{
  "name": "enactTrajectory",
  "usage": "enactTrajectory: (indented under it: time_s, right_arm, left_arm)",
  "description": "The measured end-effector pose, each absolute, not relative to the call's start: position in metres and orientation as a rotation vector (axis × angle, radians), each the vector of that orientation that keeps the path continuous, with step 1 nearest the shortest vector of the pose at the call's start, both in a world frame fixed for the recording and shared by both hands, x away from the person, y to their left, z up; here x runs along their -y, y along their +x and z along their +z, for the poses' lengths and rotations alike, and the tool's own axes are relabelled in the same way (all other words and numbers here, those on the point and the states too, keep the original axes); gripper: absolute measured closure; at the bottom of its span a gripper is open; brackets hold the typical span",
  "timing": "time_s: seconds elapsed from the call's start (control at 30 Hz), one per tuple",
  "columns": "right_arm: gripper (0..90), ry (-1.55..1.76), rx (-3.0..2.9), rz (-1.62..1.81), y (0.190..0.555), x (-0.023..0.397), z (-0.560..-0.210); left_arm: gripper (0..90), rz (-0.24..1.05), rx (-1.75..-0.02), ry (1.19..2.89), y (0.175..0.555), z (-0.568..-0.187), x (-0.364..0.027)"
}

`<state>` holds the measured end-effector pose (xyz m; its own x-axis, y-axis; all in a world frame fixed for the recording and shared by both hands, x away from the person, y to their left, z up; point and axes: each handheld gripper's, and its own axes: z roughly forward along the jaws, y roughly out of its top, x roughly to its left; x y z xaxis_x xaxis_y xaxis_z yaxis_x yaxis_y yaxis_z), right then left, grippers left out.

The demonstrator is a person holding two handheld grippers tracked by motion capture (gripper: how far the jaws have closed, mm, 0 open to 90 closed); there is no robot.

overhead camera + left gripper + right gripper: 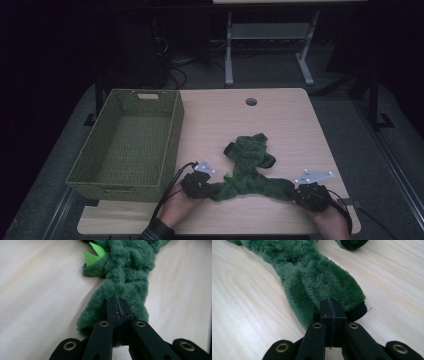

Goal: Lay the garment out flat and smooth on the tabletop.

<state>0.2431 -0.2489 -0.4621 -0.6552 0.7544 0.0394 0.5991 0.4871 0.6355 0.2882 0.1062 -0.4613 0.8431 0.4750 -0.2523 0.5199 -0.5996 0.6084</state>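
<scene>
Since the green plush garment (pixel 248 167) is soft, light and floppy, each hand-held gripper, left (pixel 204 189) and right (pixel 299 193), pinches a fuzzy leg end beside the basket (pixel 131 145).

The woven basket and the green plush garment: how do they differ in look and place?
The woven basket is stiff, pale olive and stands at the table's left; the green plush garment is soft, dark green and lies crumpled at the middle. Nothing touches the basket; the left tool and right tool pinch the garment's ends. Both rest on the table.

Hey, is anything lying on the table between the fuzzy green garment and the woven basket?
Nothing visible. The fuzzy green plush garment lies right of the olive woven basket, with bare wooden table between. Both tongs, left and right, pinch its ends.
</scene>
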Motion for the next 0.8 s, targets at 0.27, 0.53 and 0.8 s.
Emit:
enactTrajectory:
  time_s: [0.27, 0.53, 0.8]
  right_arm:
    - [85.1, 1.149, -2.500, 0.955, 0.230, 0.252, -0.460]
    - [67.6, 1.159, -2.415, 1.080, 0.245, 0.253, -0.441]
    - [50.5, 1.204, -2.404, 1.088, 0.281, 0.243, -0.439]
  left_arm:
    - [83.6, -0.108, -0.699, 2.277, 0.278, -0.455, -0.108]
    - [68.6, -0.036, -0.706, 2.236, 0.292, -0.432, -0.106]
    - [53.5, 0.039, -0.733, 2.180, 0.325, -0.417, -0.098]
